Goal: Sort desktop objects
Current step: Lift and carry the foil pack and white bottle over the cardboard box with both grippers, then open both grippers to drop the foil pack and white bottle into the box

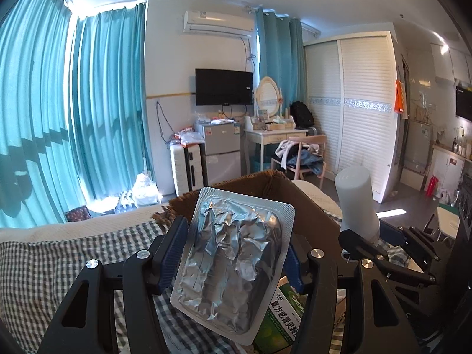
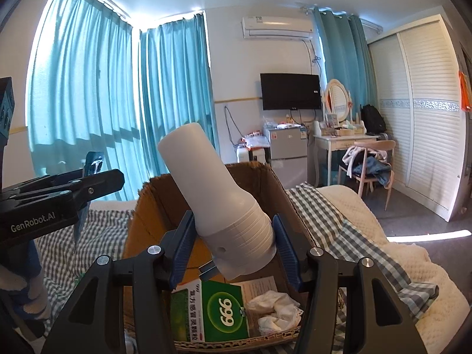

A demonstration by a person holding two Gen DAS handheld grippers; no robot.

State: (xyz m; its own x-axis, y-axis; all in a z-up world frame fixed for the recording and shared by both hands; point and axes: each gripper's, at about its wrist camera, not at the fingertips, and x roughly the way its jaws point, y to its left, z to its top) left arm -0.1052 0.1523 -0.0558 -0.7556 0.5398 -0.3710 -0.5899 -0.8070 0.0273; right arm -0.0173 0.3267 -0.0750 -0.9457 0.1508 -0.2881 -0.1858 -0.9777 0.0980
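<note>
My left gripper (image 1: 236,253) is clamped on a silver foil blister pack (image 1: 233,268), its blue pads pressing the pack's two long edges; the pack stands tilted, its top corner reaching up over the near rim of the cardboard box (image 1: 298,194) and its bottom corner hanging below my fingers. My right gripper (image 2: 233,253) grips a white plastic bottle-shaped thing (image 2: 218,197) at its wider ribbed base, with the narrower end leaning up and to the left above the box (image 2: 153,206). That box sits on a bed covered with a checked sheet (image 2: 330,221), and its open top is directly below both loads. On the box floor lie a green medicine carton (image 2: 218,312) toward the near wall, a crumpled white tissue (image 2: 274,309) just to its right, and a printed leaflet (image 2: 259,286) behind them; the far half of the floor looks bare. The box walls are ragged along the top edges. The left gripper's body (image 2: 44,203) is beside the box's left wall, well apart from the bottle. The blister pack hides most of the box interior in the left view, and the carton is cut off there. I cannot make out what the small prongs under the bottle's base are.
</note>
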